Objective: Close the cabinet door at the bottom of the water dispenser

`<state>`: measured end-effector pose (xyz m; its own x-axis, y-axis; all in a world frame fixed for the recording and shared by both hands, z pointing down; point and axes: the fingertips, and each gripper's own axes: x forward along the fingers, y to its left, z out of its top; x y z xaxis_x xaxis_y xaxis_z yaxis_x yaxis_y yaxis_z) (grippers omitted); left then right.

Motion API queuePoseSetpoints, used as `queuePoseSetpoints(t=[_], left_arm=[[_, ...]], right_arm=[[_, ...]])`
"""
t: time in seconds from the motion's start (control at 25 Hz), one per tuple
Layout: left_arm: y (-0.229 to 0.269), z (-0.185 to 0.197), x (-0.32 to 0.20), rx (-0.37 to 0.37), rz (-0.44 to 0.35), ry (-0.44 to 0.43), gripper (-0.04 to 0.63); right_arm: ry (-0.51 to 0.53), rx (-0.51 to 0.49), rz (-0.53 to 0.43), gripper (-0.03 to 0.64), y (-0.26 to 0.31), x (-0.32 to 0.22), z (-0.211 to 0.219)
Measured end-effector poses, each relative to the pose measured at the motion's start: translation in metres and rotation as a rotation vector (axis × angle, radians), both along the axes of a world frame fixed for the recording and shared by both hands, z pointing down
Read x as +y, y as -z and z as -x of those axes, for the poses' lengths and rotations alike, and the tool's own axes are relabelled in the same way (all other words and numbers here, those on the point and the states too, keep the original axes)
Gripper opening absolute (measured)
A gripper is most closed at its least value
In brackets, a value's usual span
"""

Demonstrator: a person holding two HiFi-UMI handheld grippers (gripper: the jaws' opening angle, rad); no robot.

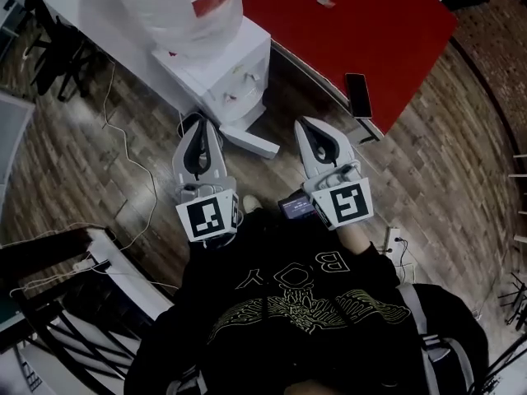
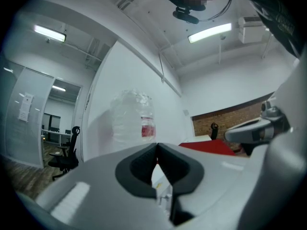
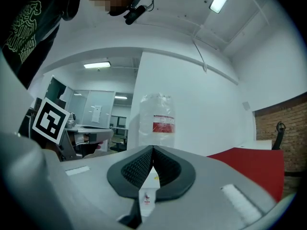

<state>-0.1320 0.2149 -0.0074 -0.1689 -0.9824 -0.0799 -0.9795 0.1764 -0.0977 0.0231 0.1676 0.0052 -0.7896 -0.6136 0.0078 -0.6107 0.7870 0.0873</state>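
The white water dispenser (image 1: pixel 221 76) stands on the wood floor ahead of me, with a large clear bottle (image 1: pixel 177 6) on top. At its base the white cabinet door (image 1: pixel 251 142) stands swung out toward me. My left gripper (image 1: pixel 200 123) points at the dispenser's base just left of that door, with its jaws shut and empty. My right gripper (image 1: pixel 307 125) hangs to the right of the door, also shut and empty. The bottle (image 2: pixel 132 119) rises above the closed left gripper (image 2: pixel 157 147) in the left gripper view. In the right gripper view, the bottle (image 3: pixel 157 121) stands over the right gripper (image 3: pixel 153 150).
A red table (image 1: pixel 362 31) stands right of the dispenser, with a dark phone (image 1: pixel 358 95) near its edge. White cables (image 1: pixel 123 138) trail over the floor at left, near a power strip (image 1: pixel 82 263). An office chair (image 2: pixel 64 155) stands far left.
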Motion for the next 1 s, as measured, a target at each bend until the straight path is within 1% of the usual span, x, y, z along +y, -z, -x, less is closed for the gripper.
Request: queuePoseSetpoints(t=[0.12,0.16,0.32,0.44,0.6,0.76,0.88,1.0], left_arm=[[-0.007,0.008,-0.014,0.025,0.012,0.016,0.008],[-0.009,0.01,-0.02,0.03,0.018,0.02,0.008],[-0.022,0.009,-0.06,0.033,0.052,0.033,0.008],[-0.033,0.005,-0.08,0.035,0.079,0.05,0.008],[-0.055,0.004,-0.103,0.043,0.132,0.069,0.007],[-0.095,0.005,-0.122,0.082,0.201,0.078,0.008],[-0.133,0.006,-0.122,0.125,0.262,0.08,0.007],[-0.173,0.006,-0.126,0.157,0.283,0.059,0.008]], right_arm=[[0.05,0.011,-0.053,0.0,-0.003,-0.01,0.013],[0.067,0.021,-0.054,0.0,-0.006,-0.016,0.016],[0.108,0.049,-0.033,0.012,-0.019,-0.057,0.024],[0.117,0.099,-0.022,0.035,-0.036,-0.081,0.02],[0.153,0.154,0.045,0.052,-0.072,-0.103,0.018],[0.183,0.256,0.144,0.066,-0.141,-0.12,0.02],[0.168,0.34,0.188,0.055,-0.208,-0.124,0.019],[0.115,0.368,0.302,0.057,-0.289,-0.129,0.014]])
